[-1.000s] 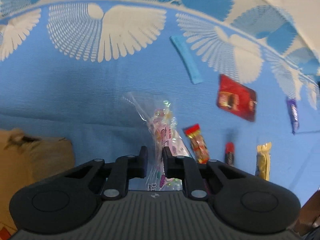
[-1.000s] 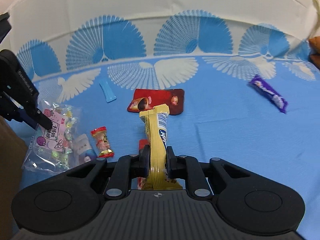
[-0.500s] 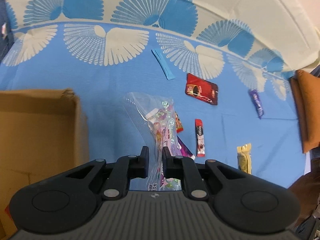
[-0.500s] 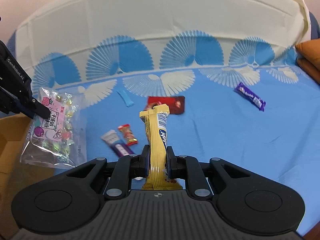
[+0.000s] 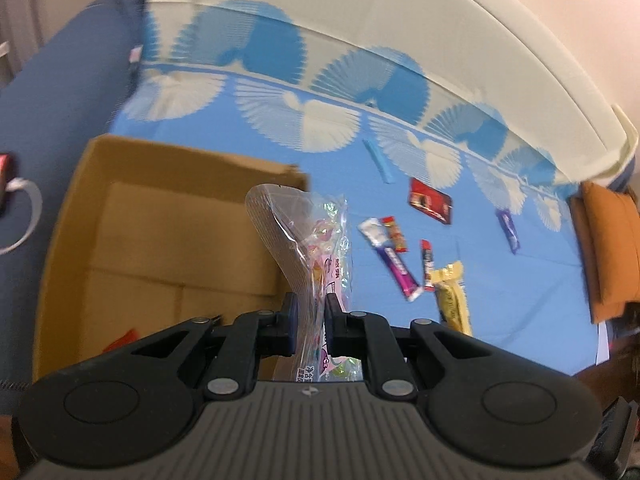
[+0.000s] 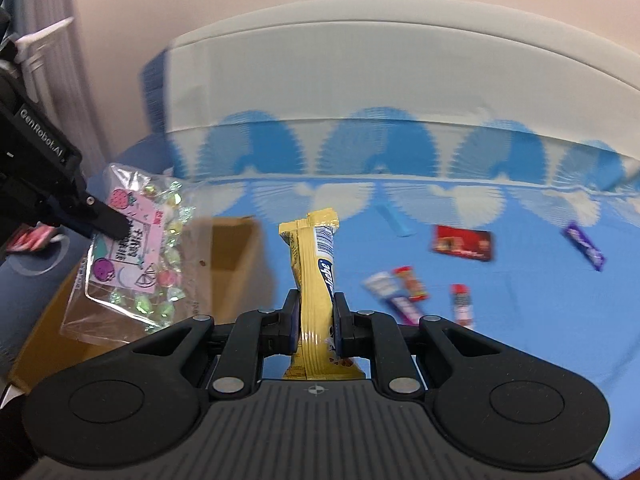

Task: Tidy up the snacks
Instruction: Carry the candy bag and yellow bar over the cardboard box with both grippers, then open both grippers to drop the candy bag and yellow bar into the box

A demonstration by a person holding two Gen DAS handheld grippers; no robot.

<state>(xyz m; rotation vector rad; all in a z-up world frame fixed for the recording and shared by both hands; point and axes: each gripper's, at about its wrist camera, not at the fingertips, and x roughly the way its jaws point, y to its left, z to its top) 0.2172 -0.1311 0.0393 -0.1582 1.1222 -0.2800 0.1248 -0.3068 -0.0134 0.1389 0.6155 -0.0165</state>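
Angled steeply down above the open brown cardboard box (image 5: 168, 216), the left gripper (image 5: 311, 312) clamps a clear plastic bag of wrapped candies (image 5: 316, 240), while the right gripper (image 6: 316, 312), tilted less steeply, pinches an upright yellow foil snack bar (image 6: 314, 264) above the blue fan-patterned cloth (image 6: 500, 320).

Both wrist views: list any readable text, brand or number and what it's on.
"GenRobot.AI": side of the left gripper, in the right wrist view.
"...lebe": partial word on the yellow bar clamped in the right gripper; the barcode above it is unreadable.
Candy bag: pink label with printed characters, too blurred to read in either view.
Loose snacks on the blue cloth: all print too small or blurred.
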